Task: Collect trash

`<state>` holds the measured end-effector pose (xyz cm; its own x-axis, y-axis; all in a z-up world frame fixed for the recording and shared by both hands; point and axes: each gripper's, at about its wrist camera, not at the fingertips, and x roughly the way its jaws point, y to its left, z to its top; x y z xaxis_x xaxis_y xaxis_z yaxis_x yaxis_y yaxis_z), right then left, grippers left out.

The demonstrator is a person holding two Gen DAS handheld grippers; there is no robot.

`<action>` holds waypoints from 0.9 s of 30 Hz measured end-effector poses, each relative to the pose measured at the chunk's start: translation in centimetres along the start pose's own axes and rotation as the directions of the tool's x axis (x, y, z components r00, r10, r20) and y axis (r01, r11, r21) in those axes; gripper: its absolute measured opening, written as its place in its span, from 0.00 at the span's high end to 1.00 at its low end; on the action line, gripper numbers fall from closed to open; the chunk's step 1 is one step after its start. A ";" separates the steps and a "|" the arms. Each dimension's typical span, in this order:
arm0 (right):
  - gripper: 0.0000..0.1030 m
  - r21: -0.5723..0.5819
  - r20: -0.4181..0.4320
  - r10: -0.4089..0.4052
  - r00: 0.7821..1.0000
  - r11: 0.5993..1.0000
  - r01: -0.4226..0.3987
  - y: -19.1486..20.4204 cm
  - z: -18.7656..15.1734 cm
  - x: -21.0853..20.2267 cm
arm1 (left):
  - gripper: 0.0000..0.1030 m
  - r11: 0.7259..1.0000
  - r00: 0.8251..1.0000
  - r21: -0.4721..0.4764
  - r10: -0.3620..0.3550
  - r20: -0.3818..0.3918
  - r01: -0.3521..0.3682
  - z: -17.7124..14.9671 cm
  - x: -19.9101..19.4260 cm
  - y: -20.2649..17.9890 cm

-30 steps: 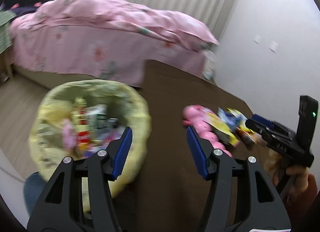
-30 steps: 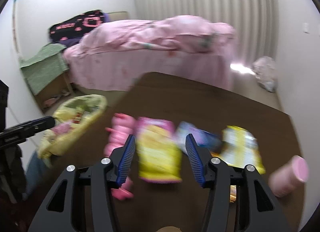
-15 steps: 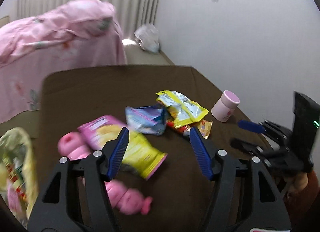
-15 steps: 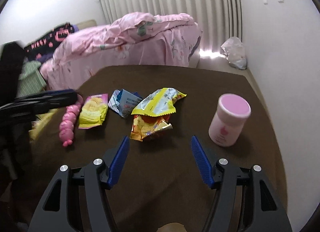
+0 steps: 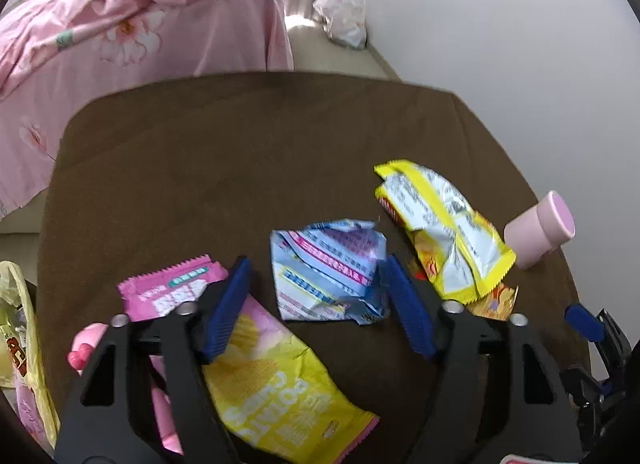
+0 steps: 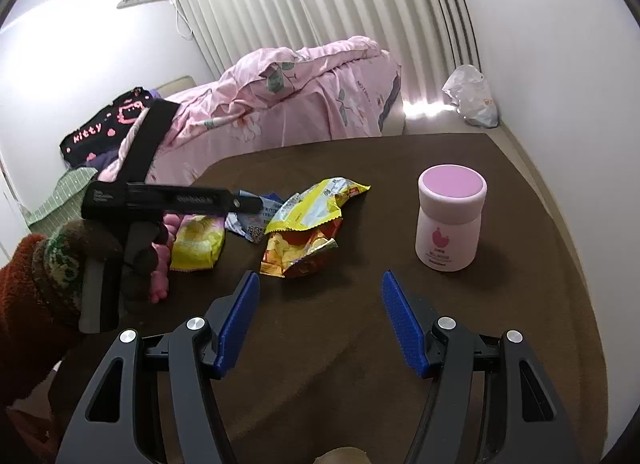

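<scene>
Yellow trash bag [image 5: 16, 344] shows from left wrist only.

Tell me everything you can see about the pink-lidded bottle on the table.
The bottle is a squat white cylinder with a wide, flat pink lid and a pink heart-like logo above small print too fine to read. It looks like smooth plastic. It stands upright and closed on the brown table, apart from the snack wrappers, with nothing touching it. The right gripper, jaws open, is short of it.
</scene>
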<state>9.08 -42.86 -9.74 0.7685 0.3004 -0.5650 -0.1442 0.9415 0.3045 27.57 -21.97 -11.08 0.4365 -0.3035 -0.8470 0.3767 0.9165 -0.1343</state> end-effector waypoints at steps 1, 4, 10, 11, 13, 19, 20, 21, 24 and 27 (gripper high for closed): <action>0.42 -0.002 0.000 -0.004 1.000 1.000 0.004 0.1 0.0 0.0 | 0.42 1.000 1.000 0.000 -0.004 -0.019 0.004 0.0 0.3 0.0; 0.42 -0.006 -0.002 -0.010 1.000 1.000 0.010 0.4 -0.1 -0.1 | 0.57 1.000 1.000 0.013 0.000 -0.010 0.000 0.0 0.1 -0.3; 0.42 -0.001 -0.020 -0.015 1.000 1.000 0.015 0.7 -0.2 0.3 | 0.79 0.999 0.994 -0.001 -0.052 0.094 0.052 -2.4 -3.2 0.5; 0.42 -0.003 -0.025 -0.017 1.000 1.000 0.017 0.8 -0.2 0.4 | 0.82 0.998 0.992 -0.009 -0.058 0.108 0.060 -2.8 -3.9 0.6; 0.42 -0.010 -0.036 -0.020 0.999 1.000 0.020 1.2 -0.3 0.5 | 0.84 0.996 0.985 -0.036 -0.078 0.153 0.084 -3.9 -6.0 1.4; 0.41 -0.061 -0.075 -0.031 0.997 0.998 0.027 3.2 -0.4 1.2 | 0.85 0.981 0.957 -0.110 -0.129 0.259 0.162 -7.3 -11.9 4.0; 0.41 -0.071 -0.076 -0.035 0.996 0.997 0.030 3.5 -0.3 1.3 | 0.85 0.979 0.956 -0.116 -0.130 0.265 0.165 -7.6 -12.4 4.4; 0.41 -0.083 -0.077 -0.038 0.996 0.996 0.032 3.9 -0.3 1.3 | 0.85 0.978 0.954 -0.124 -0.127 0.271 0.166 -8.2 -12.9 4.8; 0.41 -0.116 -0.085 -0.064 0.994 0.992 0.053 5.2 0.0 1.9 | 0.85 0.978 0.958 -0.144 -0.108 0.267 0.150 -10.2 -13.9 6.2; 0.41 -0.143 -0.110 -0.110 0.988 0.985 0.094 6.5 -0.1 2.8 | 0.85 0.977 0.967 -0.172 -0.079 0.240 0.123 -12.6 -14.0 7.5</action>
<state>10.29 -35.91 -9.42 0.7067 0.2097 -0.6758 -0.1591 0.9777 0.1371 14.00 -7.60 -6.66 0.5885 -0.4290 -0.6853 0.2812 0.9033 -0.3240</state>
